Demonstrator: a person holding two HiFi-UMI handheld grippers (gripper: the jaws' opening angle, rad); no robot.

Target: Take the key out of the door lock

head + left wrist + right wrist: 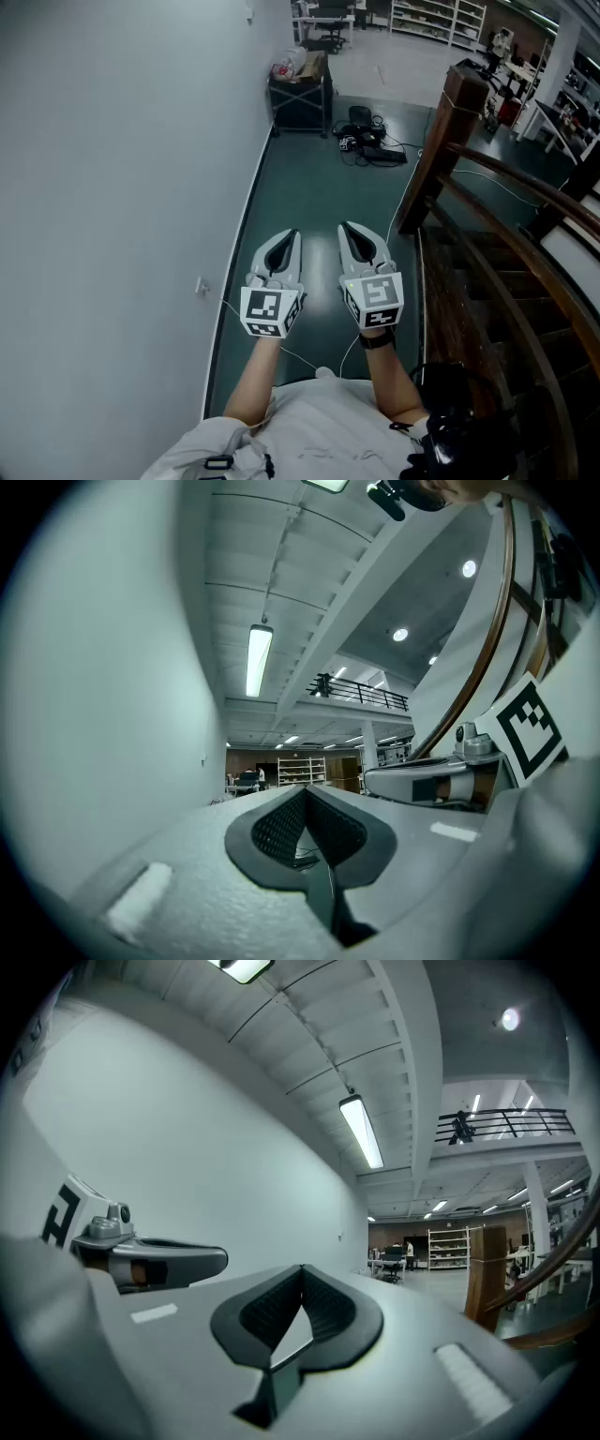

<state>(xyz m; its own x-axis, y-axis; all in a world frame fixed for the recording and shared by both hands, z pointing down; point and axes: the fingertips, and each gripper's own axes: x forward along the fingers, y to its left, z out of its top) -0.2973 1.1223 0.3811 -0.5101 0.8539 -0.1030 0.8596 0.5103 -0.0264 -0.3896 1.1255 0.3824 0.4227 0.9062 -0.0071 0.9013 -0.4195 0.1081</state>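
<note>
Your left gripper [291, 234] and right gripper [345, 229]: fingers closed together, nothing between them.
They sit side by side at lower centre above the dark green floor [319, 187], with a white wall [112, 187] at left and a wooden stair railing [441, 150] at right. No view shows the key or door lock.
</note>
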